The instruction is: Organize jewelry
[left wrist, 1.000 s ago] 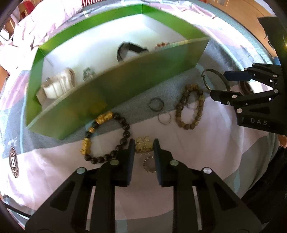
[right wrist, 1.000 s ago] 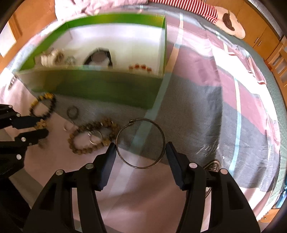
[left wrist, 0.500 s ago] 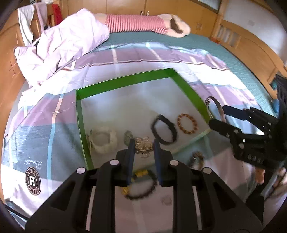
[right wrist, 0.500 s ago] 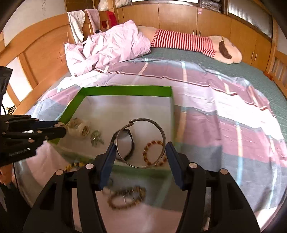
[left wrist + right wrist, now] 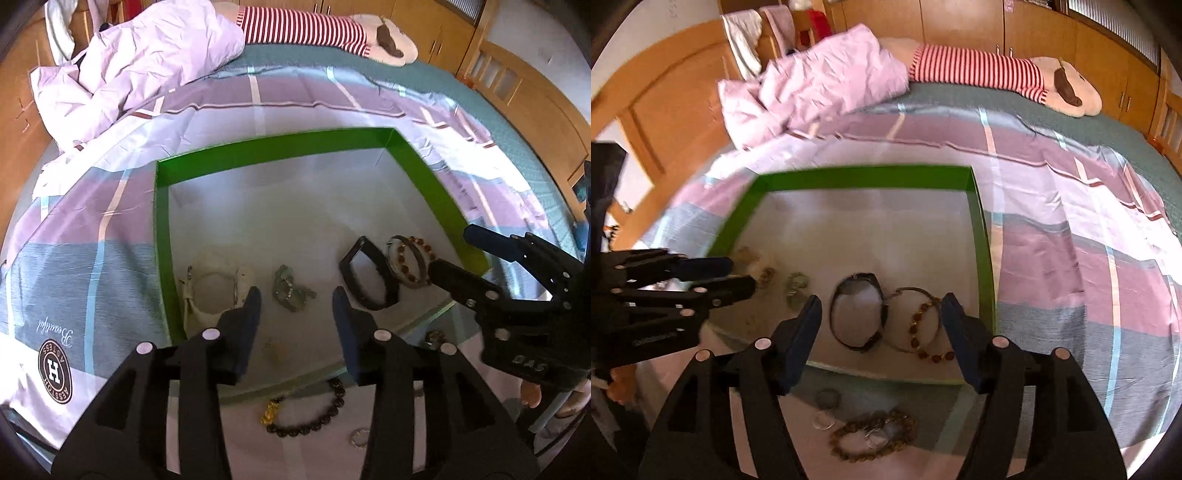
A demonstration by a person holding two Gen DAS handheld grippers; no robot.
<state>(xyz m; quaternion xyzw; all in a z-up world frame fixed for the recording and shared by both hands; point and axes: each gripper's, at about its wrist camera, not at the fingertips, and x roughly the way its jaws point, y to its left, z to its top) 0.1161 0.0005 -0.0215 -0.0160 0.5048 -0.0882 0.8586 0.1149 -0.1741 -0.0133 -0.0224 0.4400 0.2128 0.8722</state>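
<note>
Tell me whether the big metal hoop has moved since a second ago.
Yes. The metal hoop went from the bedspread in front of the green box into it, lying over the amber bead bracelet. The right gripper, jaws just opened, has released it.

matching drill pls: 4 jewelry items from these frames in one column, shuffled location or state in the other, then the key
Items
1. thin silver metal bangle
2. black beaded bracelet with gold charm
3. black strap band
4. brown wooden bead bracelet

Places
A. on the bedsheet outside the box, seen in the left wrist view
B. inside the green cardboard box, lying over the amber bead bracelet
C. on the bedsheet outside the box, with small silver rings beside it
D. inside the box, left of the bangle, in the right wrist view

Pairs: 1-B, 2-A, 3-D, 4-C
</note>
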